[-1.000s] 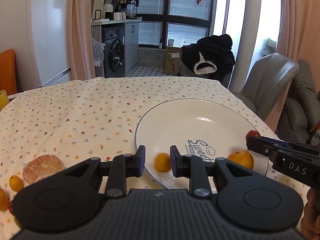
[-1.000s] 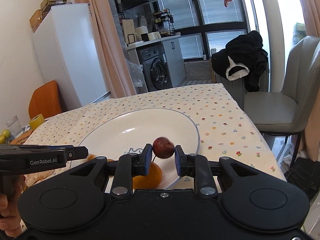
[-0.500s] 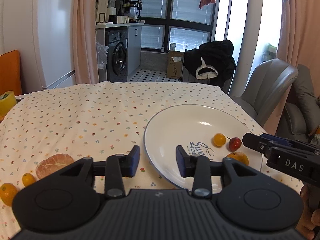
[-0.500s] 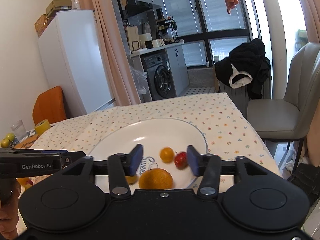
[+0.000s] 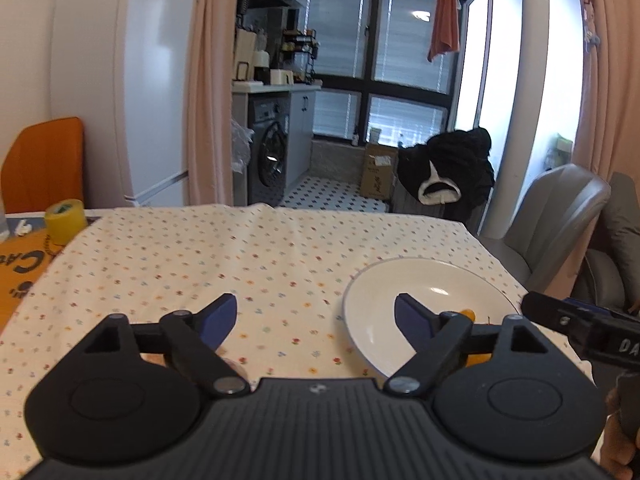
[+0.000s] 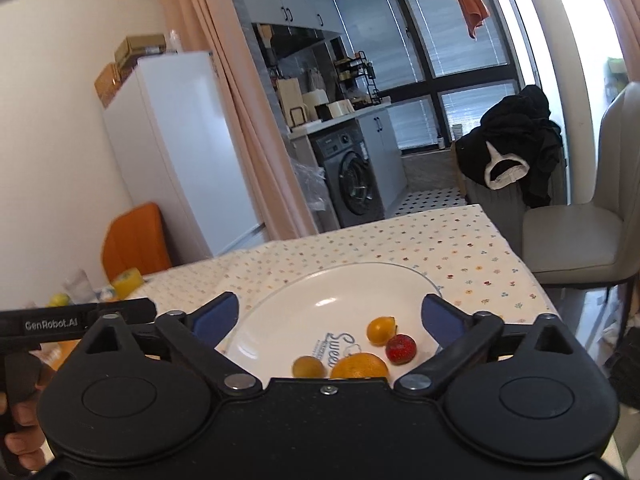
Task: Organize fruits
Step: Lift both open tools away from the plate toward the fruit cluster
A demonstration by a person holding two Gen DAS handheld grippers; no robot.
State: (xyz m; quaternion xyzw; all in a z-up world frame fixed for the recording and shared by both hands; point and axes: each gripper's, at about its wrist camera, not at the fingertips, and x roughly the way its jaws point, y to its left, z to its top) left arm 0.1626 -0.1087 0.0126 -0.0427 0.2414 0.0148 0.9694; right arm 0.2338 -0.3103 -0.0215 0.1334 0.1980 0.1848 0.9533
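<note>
Since a moment ago both grippers are pulled back from the plate [image 6: 280, 312]; left gripper [image 5: 316, 318] and right gripper [image 6: 330, 316] stand wide open, holding nothing.

table [image 6: 460, 240] under a flowered tablecloth [image 5: 224, 256], white plate [image 6: 304, 312] on the cloth, yellow tape roll [image 5: 65, 220] at its left edge

The left gripper [image 5: 315, 318] hangs with its jaws spread wide and nothing between them, above the flowered tablecloth [image 5: 224, 264]. Right of it lies the white plate [image 5: 384, 284], where a small orange fruit [image 5: 466, 313] peeks past one finger (mostly hidden). The right gripper [image 5: 580, 328] juts in beyond the plate's right rim.
</note>
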